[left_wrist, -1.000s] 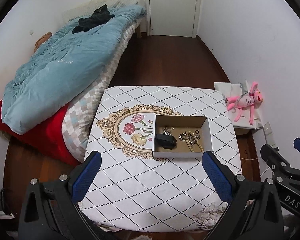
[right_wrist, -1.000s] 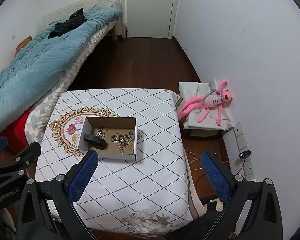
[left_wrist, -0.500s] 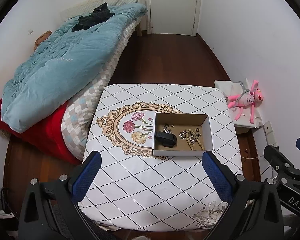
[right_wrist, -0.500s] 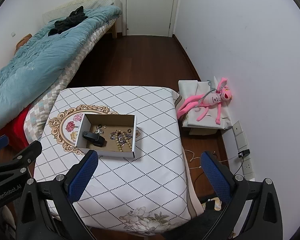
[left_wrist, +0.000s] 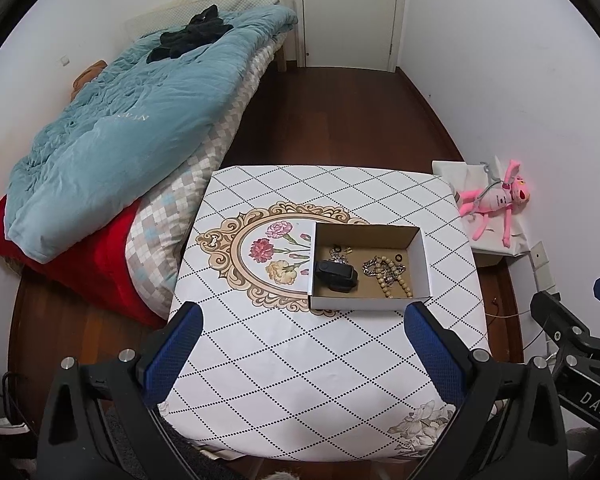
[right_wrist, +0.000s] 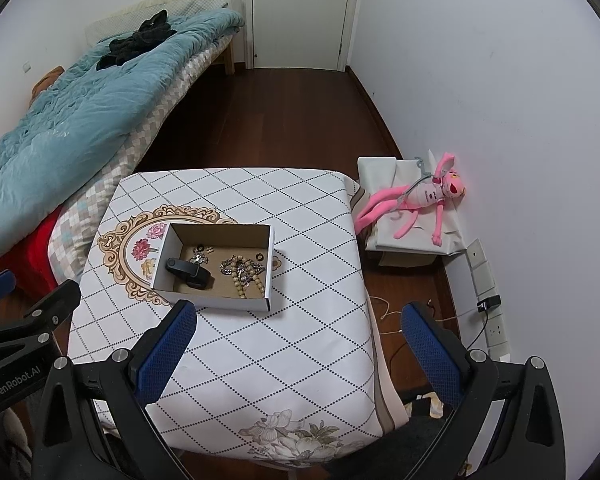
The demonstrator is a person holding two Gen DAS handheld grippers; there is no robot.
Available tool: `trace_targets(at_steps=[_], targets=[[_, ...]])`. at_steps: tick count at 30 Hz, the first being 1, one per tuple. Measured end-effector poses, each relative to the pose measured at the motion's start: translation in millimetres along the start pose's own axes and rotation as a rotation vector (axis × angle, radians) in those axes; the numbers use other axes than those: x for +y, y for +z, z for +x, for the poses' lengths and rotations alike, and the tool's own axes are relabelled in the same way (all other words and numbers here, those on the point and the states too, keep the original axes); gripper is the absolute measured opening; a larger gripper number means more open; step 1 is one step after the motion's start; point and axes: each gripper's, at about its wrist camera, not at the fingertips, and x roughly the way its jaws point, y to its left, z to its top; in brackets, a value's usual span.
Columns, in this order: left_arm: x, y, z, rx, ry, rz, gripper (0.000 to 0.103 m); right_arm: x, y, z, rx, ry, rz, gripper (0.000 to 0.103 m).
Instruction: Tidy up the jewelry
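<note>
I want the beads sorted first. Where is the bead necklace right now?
The bead necklace lies inside the cardboard box on the table, in the box's right half, tangled with a metal chain, right of the black case.

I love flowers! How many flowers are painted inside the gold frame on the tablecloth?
3: a pink flower at the top, a red flower below it, and a cream flower lowest, beside the box. The box may hide more.

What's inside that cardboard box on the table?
The cardboard box holds a black case, a beaded bracelet tangled with a chain, small metal trinkets and a dark ring. Anything under the case is hidden.
</note>
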Motion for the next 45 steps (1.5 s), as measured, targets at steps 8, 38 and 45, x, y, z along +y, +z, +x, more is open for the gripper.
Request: trace_targets(at_steps=[8, 38, 45], targets=[[-3.3, -2.2, -4.3, -0.02, -0.001, 0.023, 0.103, 0.6, -1.8, -0.8, 0.001, -0.004, 0.001, 0.103], [-3.6, -0.1, -8.1, -0.024, 0.0, 0.015, 0.103, 0.8, -1.4, -1.0, 0.002, 0.001, 0.0, 0.103], [-3.4, -0.3, -8.0, -0.024, -0.001, 0.015, 0.103, -0.4, -1.0, -1.3, 0.004, 0.001, -0.001, 0.103]])
